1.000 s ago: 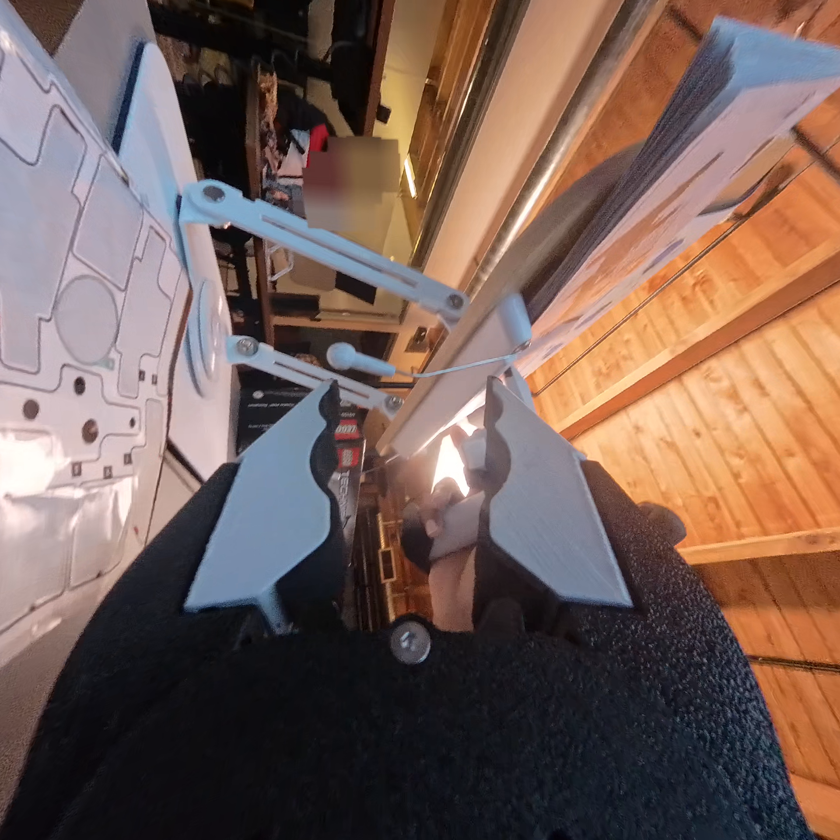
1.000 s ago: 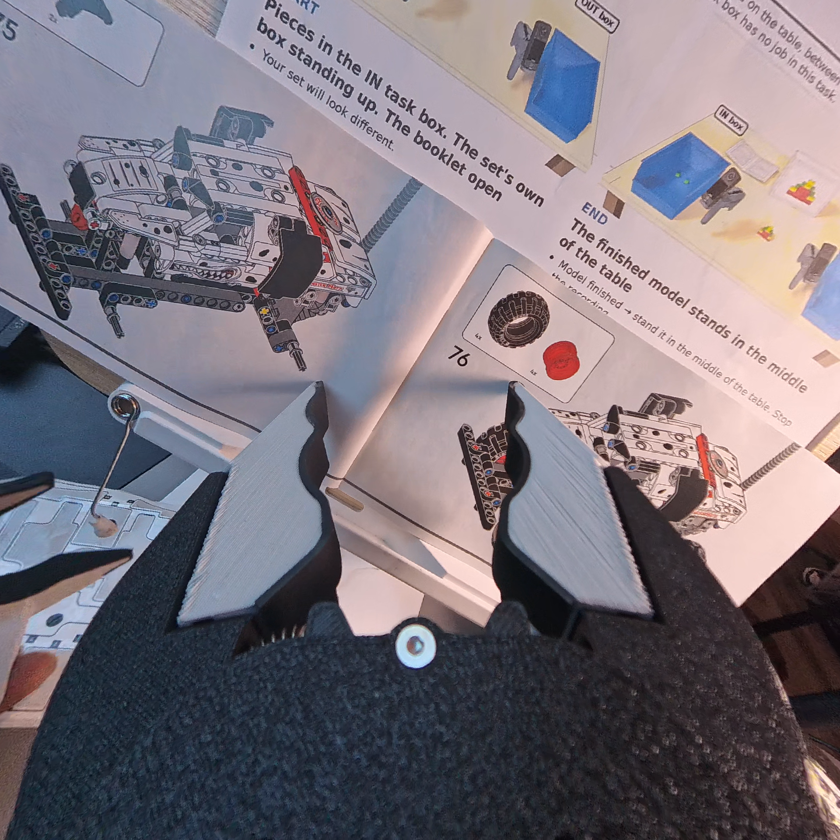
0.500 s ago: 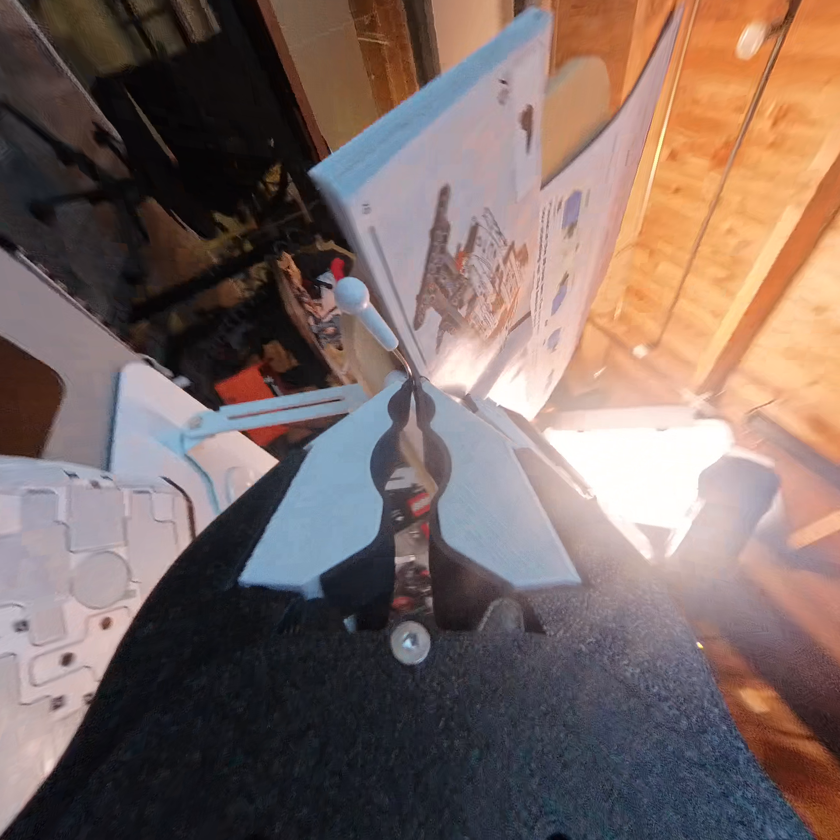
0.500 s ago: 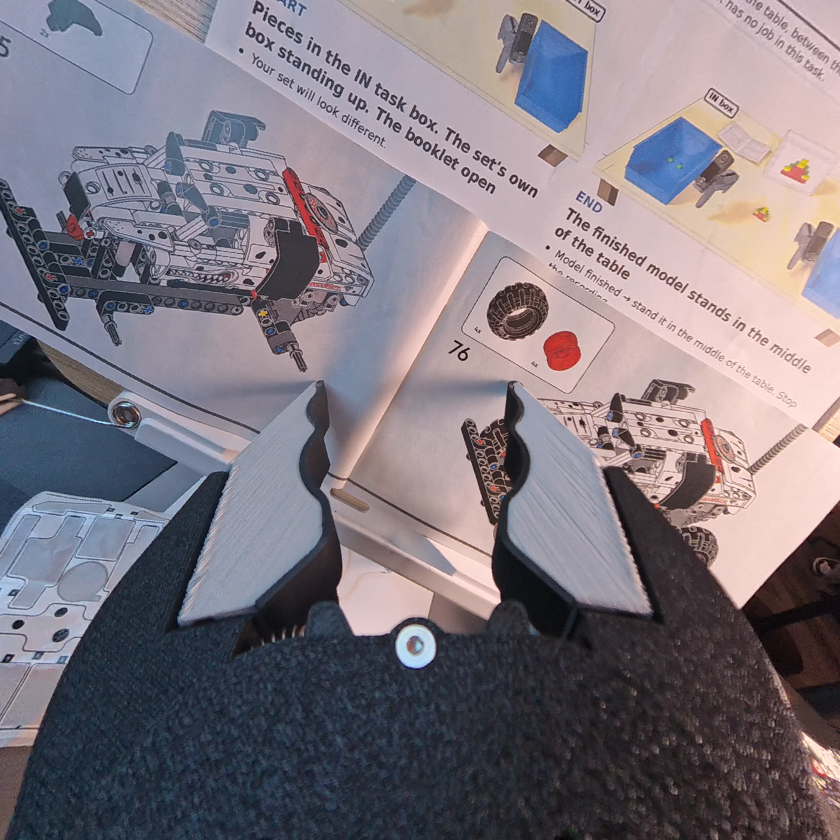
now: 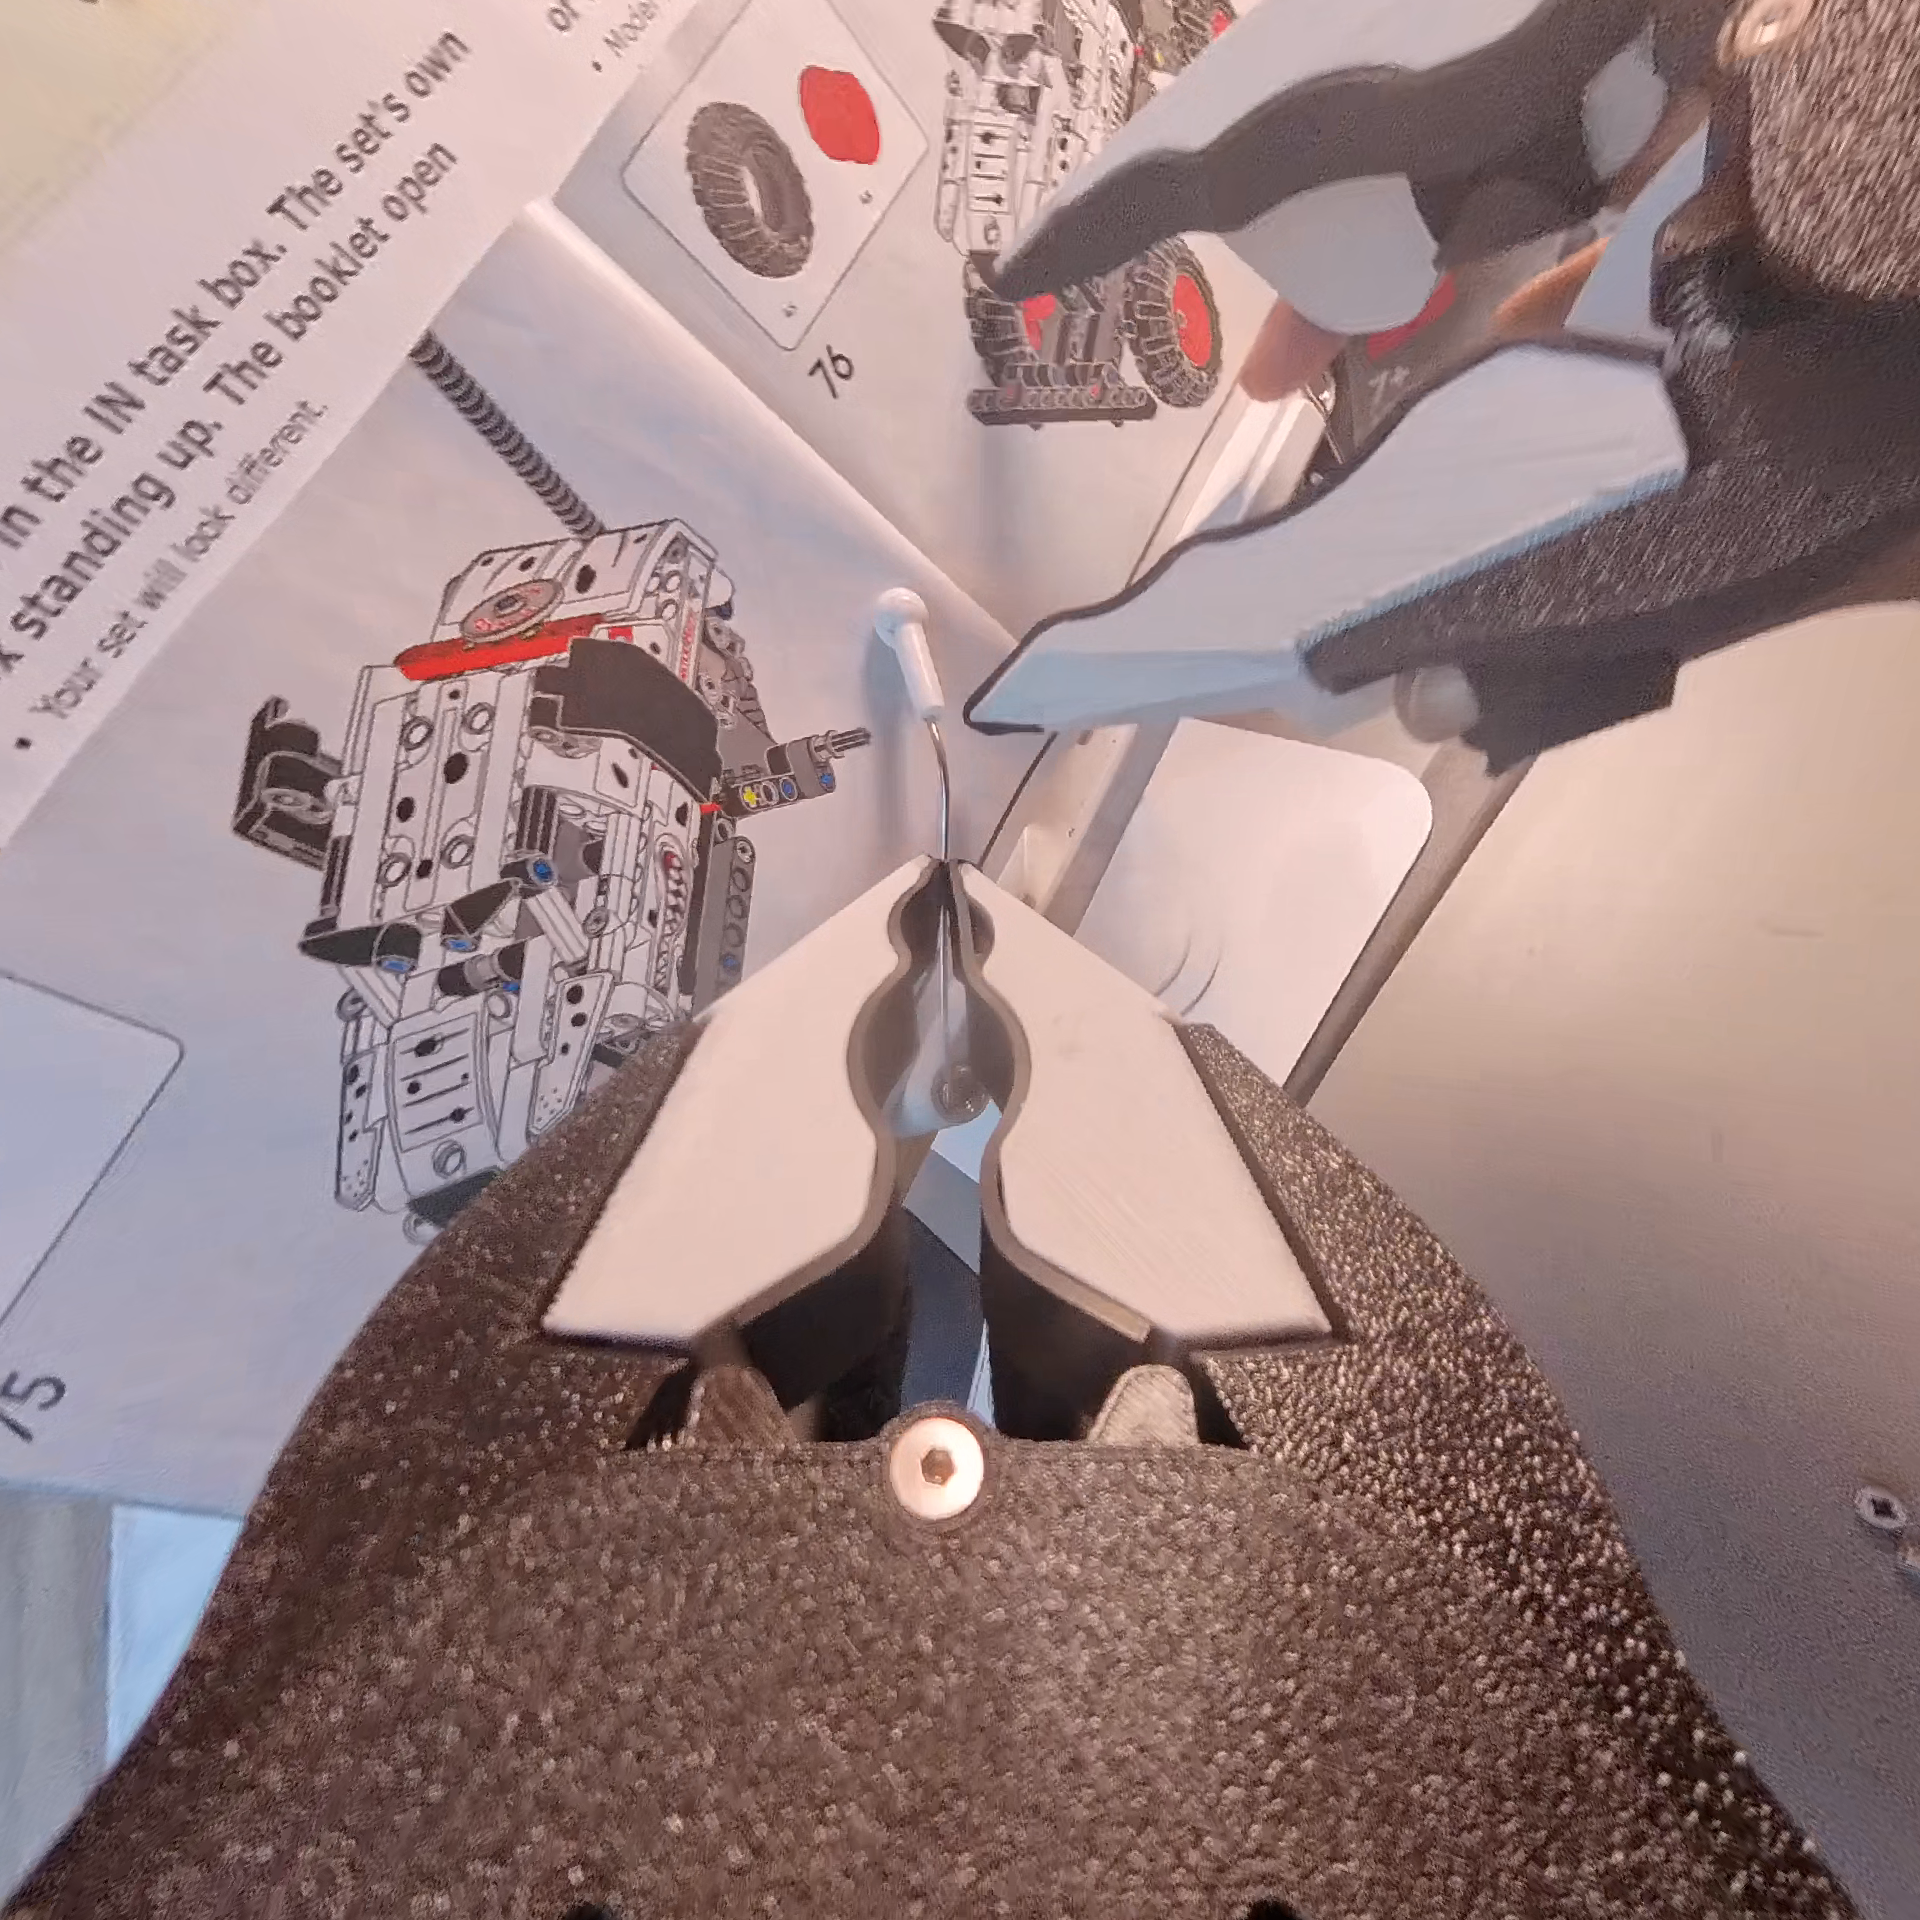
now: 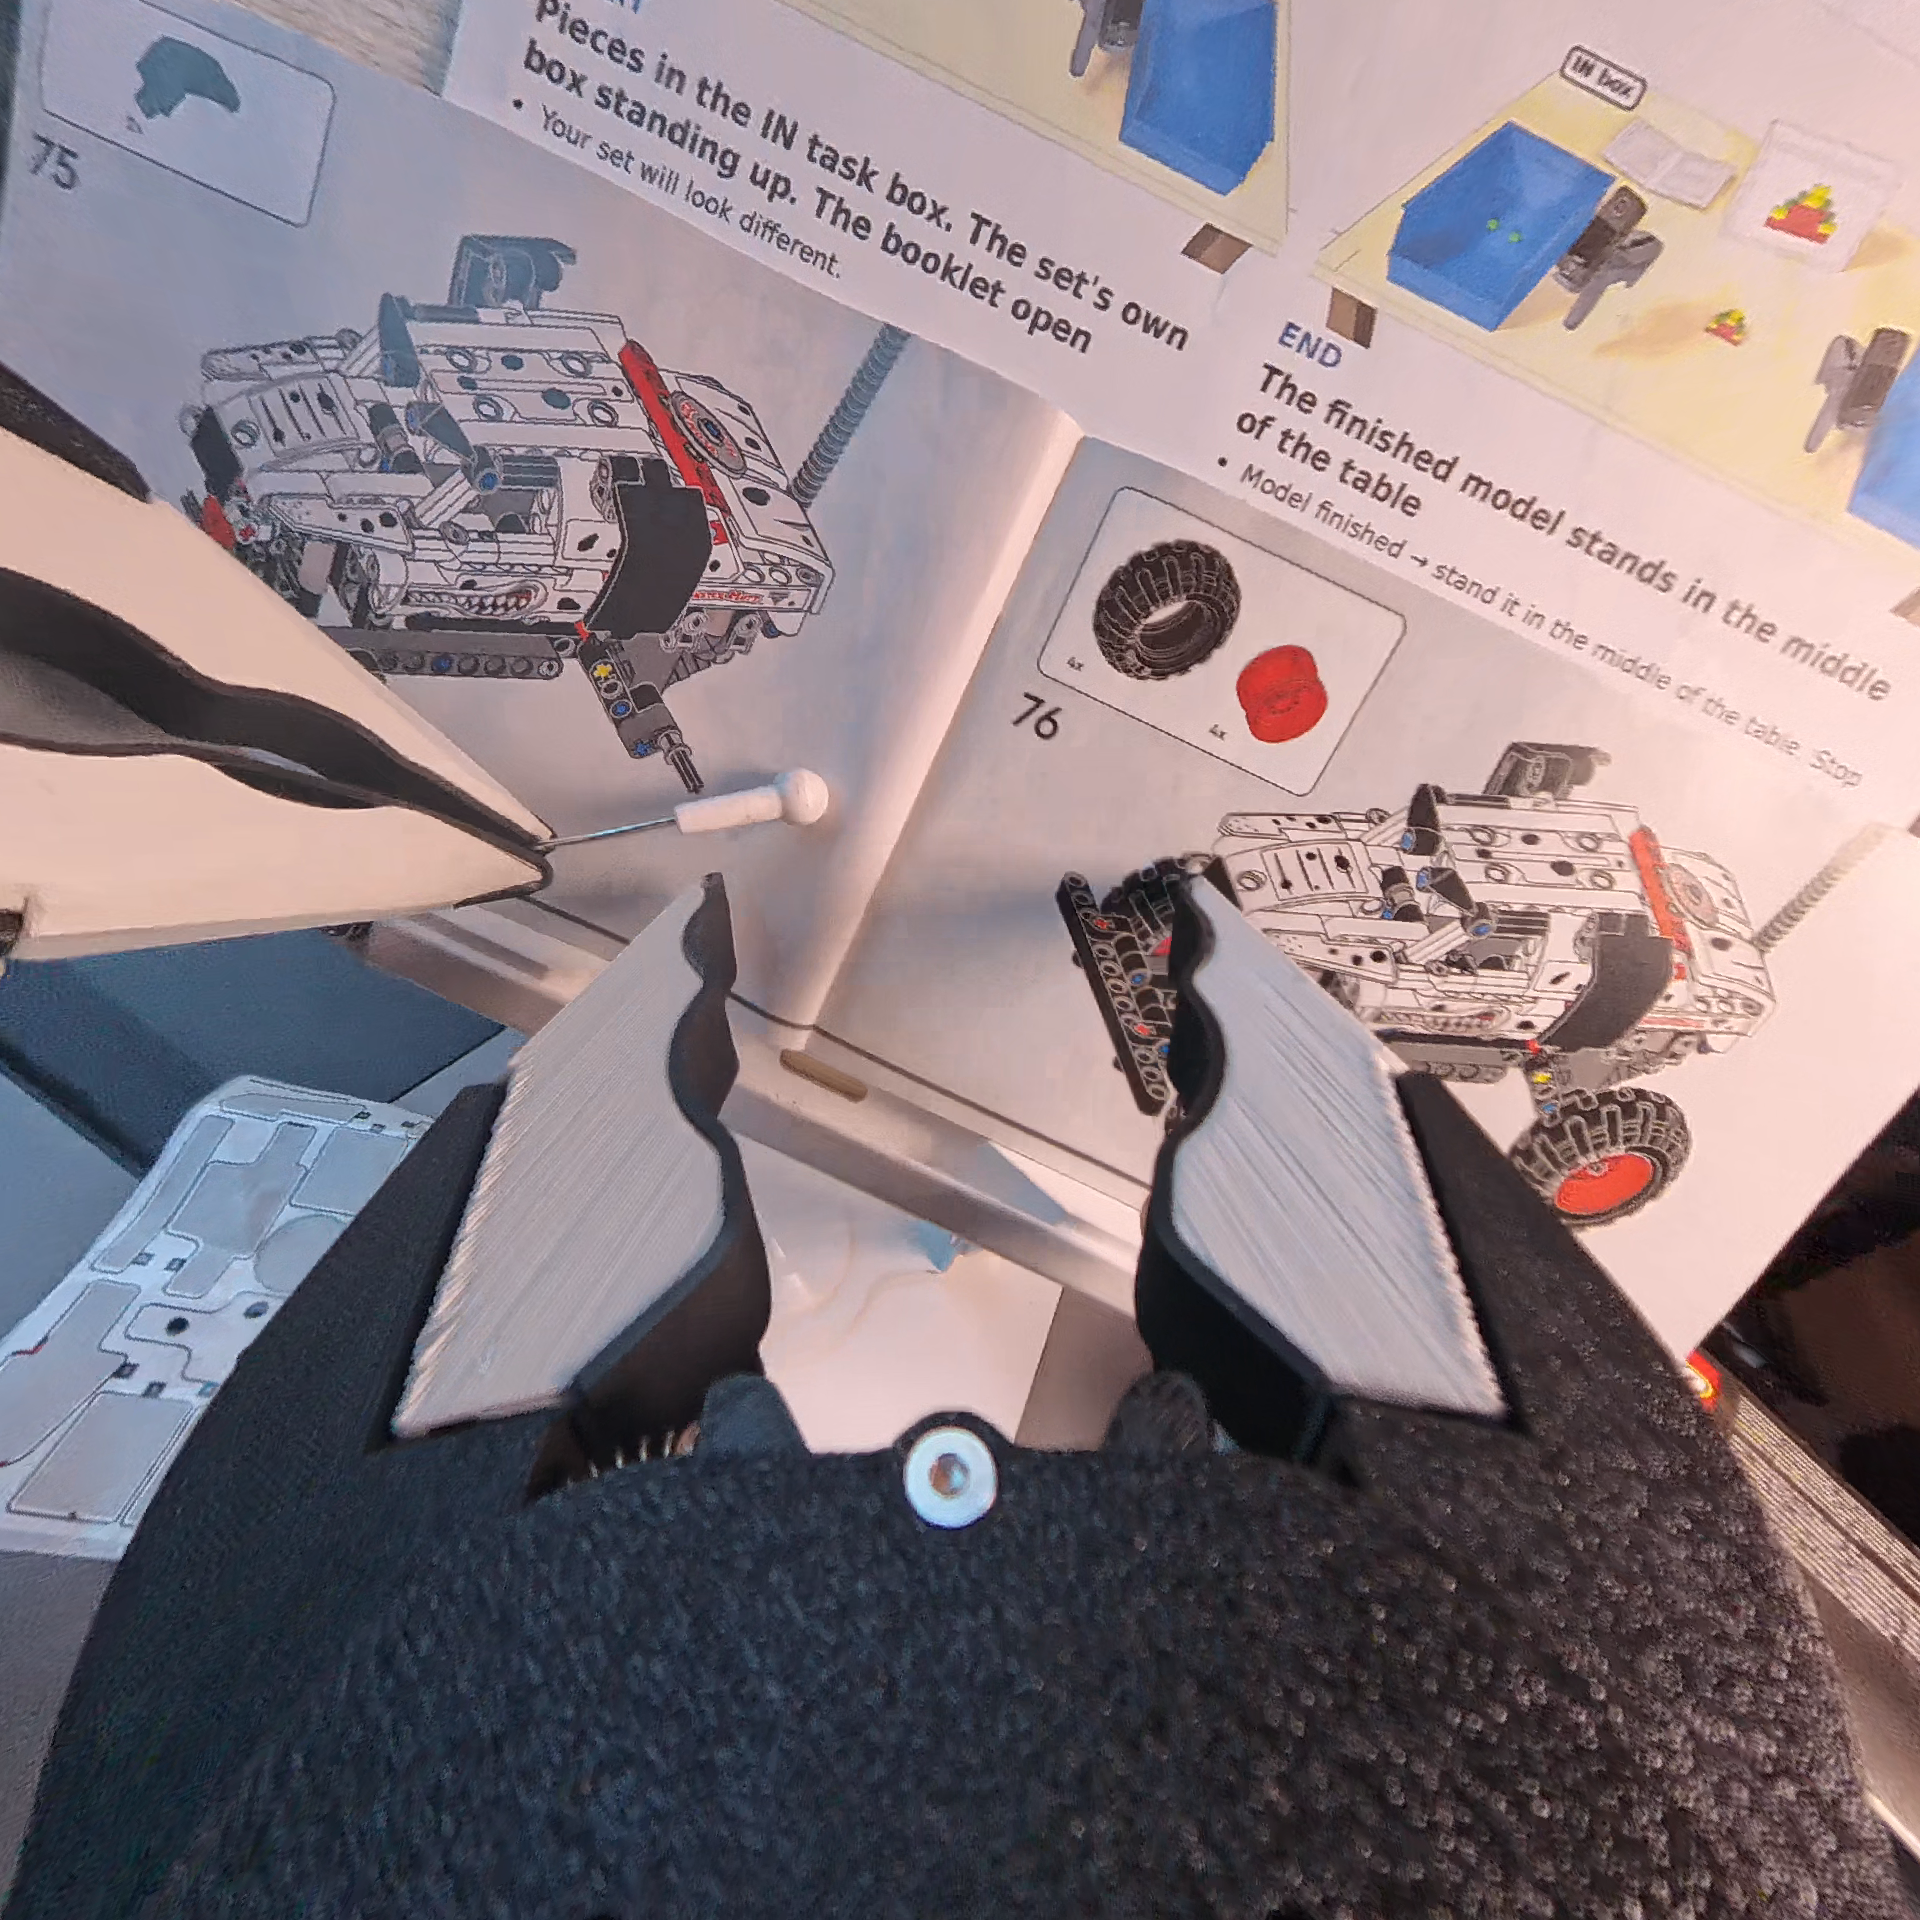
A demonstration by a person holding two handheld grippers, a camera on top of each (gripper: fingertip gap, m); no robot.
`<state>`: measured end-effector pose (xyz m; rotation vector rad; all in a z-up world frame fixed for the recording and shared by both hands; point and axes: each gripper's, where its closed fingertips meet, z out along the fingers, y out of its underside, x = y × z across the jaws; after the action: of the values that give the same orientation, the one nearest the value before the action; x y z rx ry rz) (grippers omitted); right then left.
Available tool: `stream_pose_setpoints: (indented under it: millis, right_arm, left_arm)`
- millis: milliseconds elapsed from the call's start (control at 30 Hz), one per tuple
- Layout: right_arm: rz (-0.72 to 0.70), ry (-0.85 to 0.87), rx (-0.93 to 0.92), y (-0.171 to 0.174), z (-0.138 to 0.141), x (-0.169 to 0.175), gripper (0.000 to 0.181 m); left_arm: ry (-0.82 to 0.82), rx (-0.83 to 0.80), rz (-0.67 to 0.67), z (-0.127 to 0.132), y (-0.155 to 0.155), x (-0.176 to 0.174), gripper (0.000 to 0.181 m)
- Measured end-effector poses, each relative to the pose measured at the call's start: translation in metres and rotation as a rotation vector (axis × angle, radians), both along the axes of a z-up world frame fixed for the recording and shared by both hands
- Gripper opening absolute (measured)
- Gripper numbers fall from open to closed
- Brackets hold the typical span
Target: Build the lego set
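Observation:
The open instruction booklet (image 6: 935, 499) stands on a white stand, showing drawings of a white, black and red vehicle; it also shows in the left wrist view (image 5: 436, 540). My left gripper (image 5: 943, 871) is shut on the thin wire of the stand's page holder (image 5: 911, 652), whose white tip rests on the left page near the fold. In the right wrist view the left gripper (image 6: 535, 844) comes in from the left, with the white tip (image 6: 753, 805) beyond it. My right gripper (image 6: 951, 894) is open and empty, close in front of the booklet's fold. No loose bricks are in view.
A printed sheet with blue box pictures (image 6: 1455, 239) stands behind the booklet. The stand's ledge (image 6: 966, 1138) runs under the pages. A white sheet with cut-out shapes (image 6: 156, 1309) lies at lower left. In the left wrist view the right gripper (image 5: 987, 499) is at upper right.
My left gripper went from open to shut on the page-holder wire and swung round to face the booklet. The wire's tip now lies on the left page. My right gripper barely moved.

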<state>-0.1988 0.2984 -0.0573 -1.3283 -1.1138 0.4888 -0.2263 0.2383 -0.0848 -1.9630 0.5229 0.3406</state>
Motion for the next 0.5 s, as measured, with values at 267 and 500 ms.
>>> stream_pose_setpoints:
  millis: [267, 500]
  right_arm:
    - [0.002, 0.118, -0.074, 0.028, -0.019, 0.087, 0.071]
    - [-0.03, 0.025, -0.083, 0.05, -0.064, 0.119, 0.068]
  left_arm:
    - [0.146, -0.12, -0.075, -0.015, -0.001, 0.01, 0.0]
    - [0.033, -0.062, -0.027, -0.005, -0.006, 0.013, 0.017]
